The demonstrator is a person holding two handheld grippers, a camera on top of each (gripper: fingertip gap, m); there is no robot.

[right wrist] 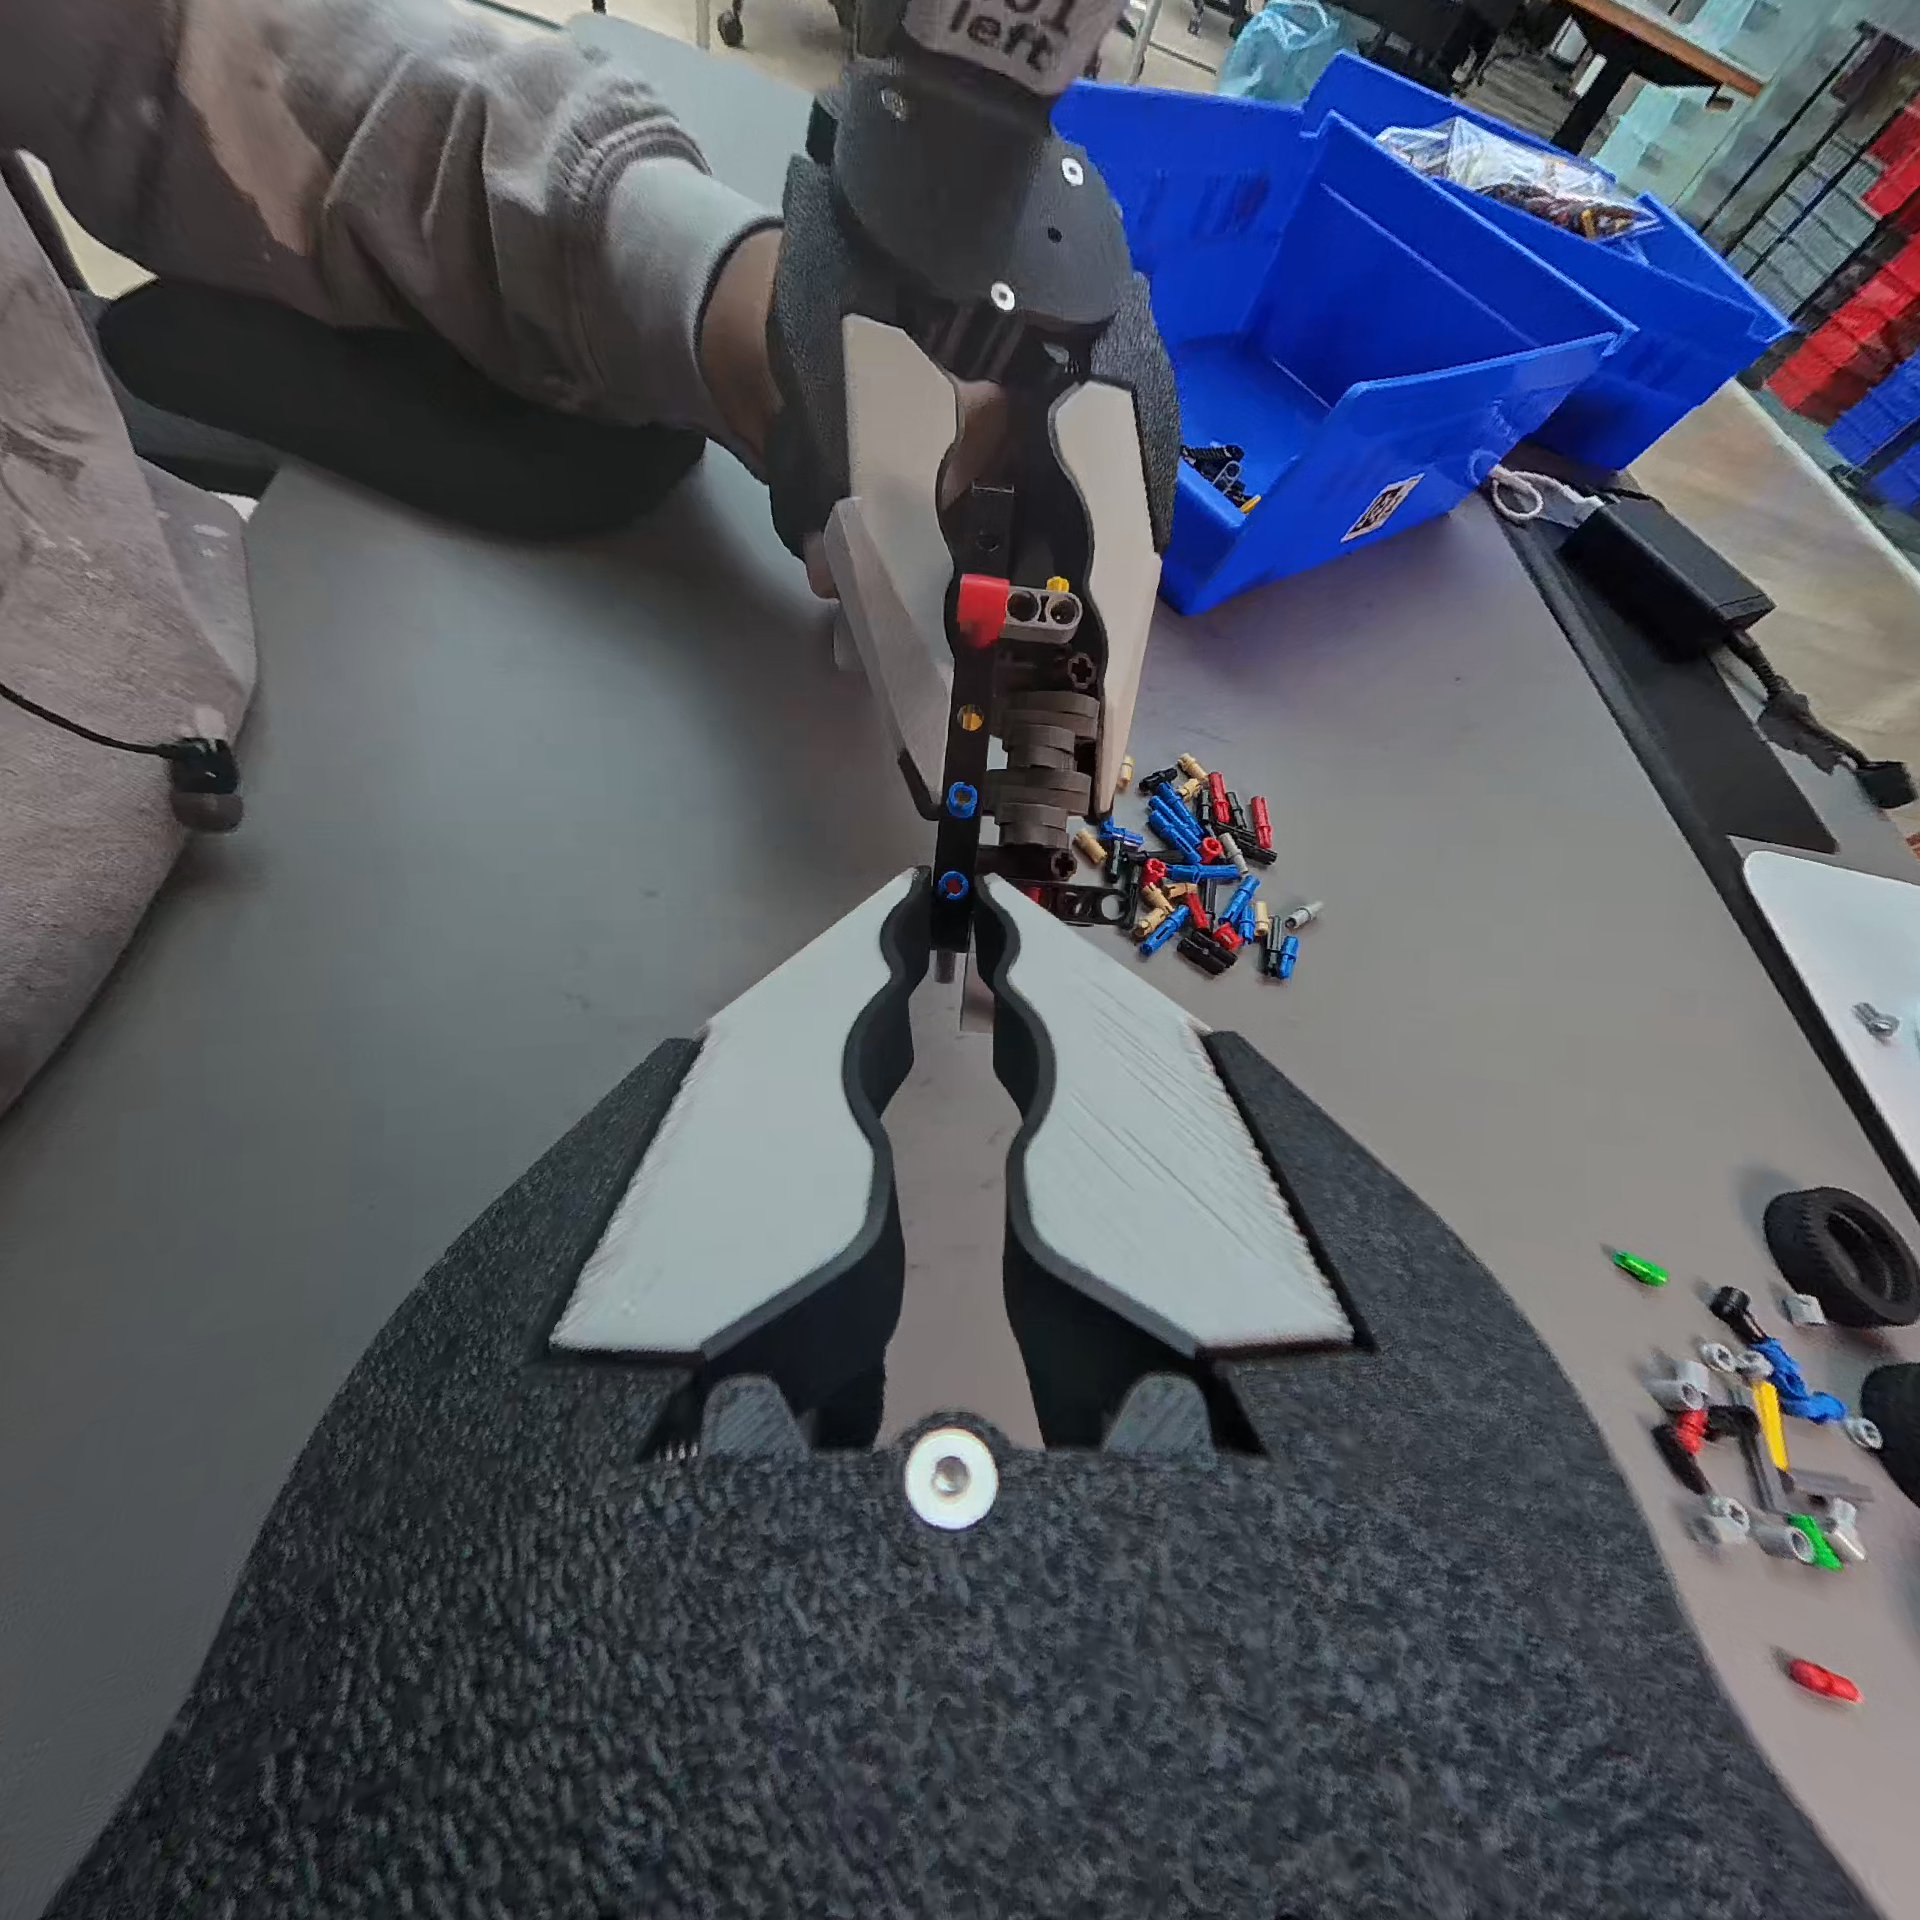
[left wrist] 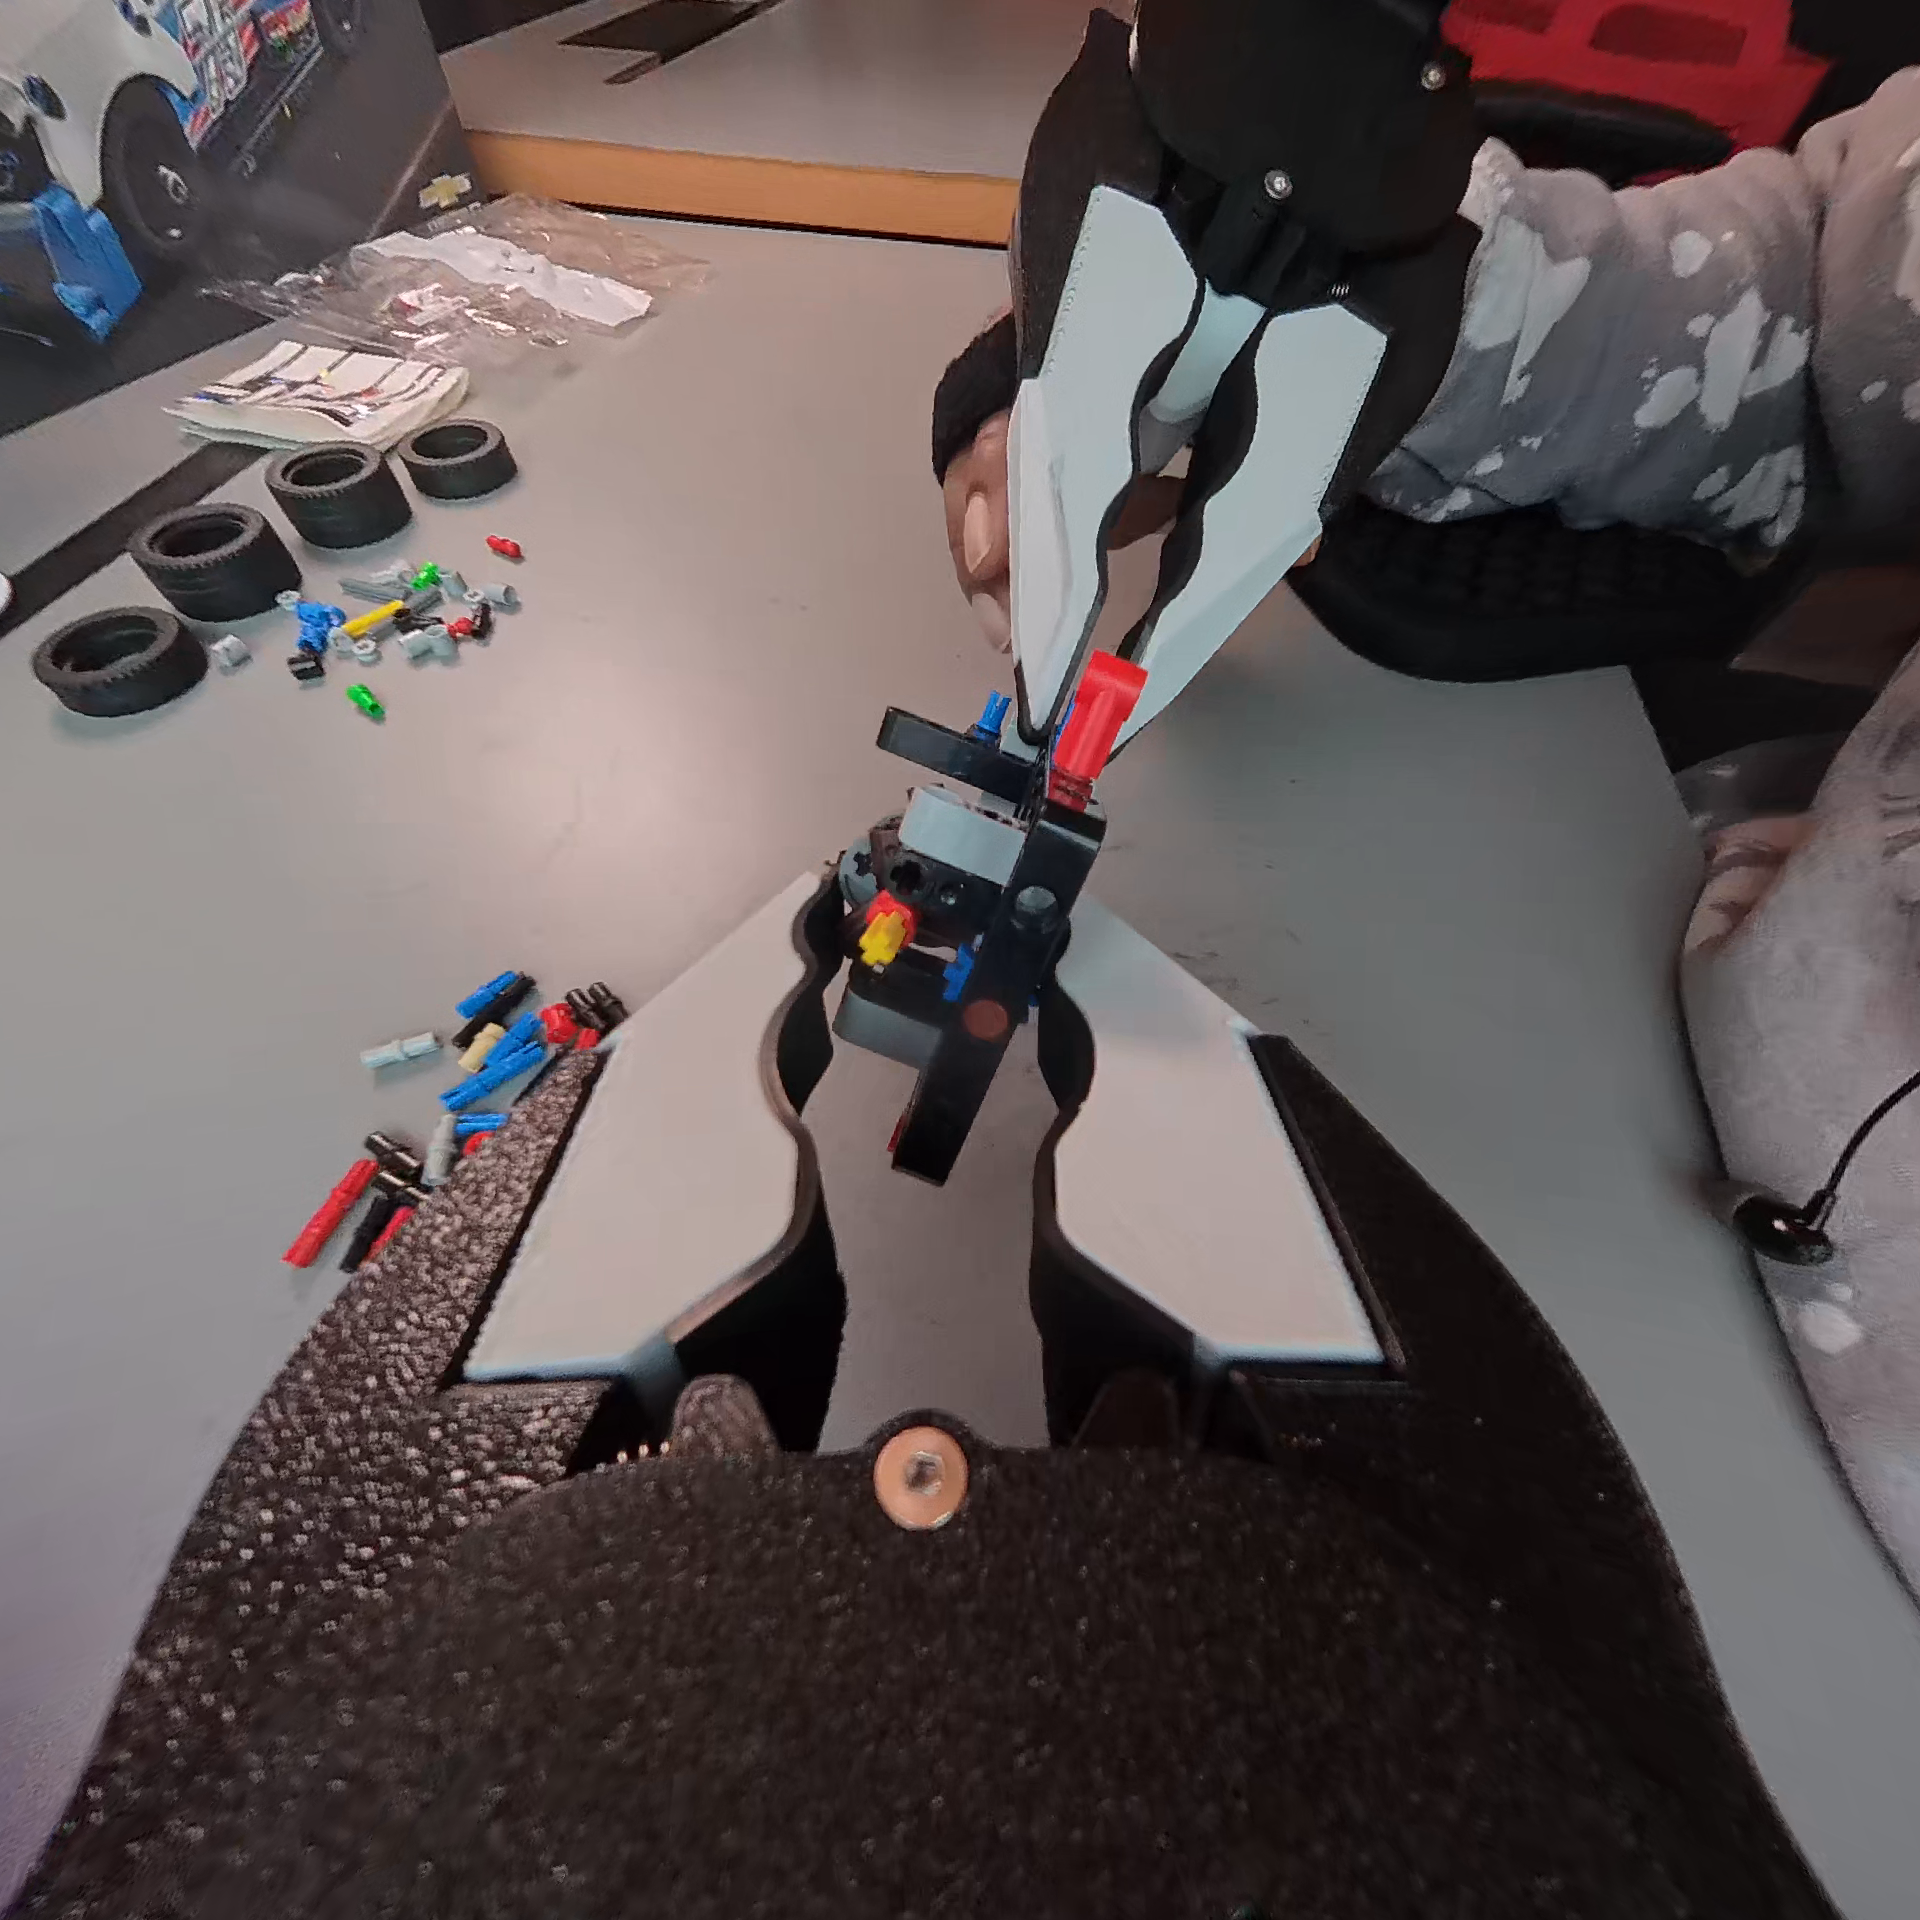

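My left gripper (left wrist: 945,935) is shut on a small brick assembly (left wrist: 961,883) of black beams and grey blocks with yellow, red and blue pins, held above the grey table (left wrist: 675,727). In the right wrist view the left gripper (right wrist: 1013,795) flanks the assembly (right wrist: 1039,727) from both sides. My right gripper (left wrist: 1075,732) comes from above, shut on a red connector piece (left wrist: 1096,717) that sits against the assembly's top. In its own view the right gripper (right wrist: 951,894) pinches at the end of the black beam (right wrist: 956,790); the red piece is hidden there.
Several black tyres (left wrist: 332,494), a sticker sheet (left wrist: 322,384), a plastic bag (left wrist: 488,281) and small parts (left wrist: 395,613) lie at the left. A pile of loose pins (left wrist: 499,1039) lies beside my left finger. Blue bins (right wrist: 1403,343) and a black power adapter (right wrist: 1662,582) stand behind.
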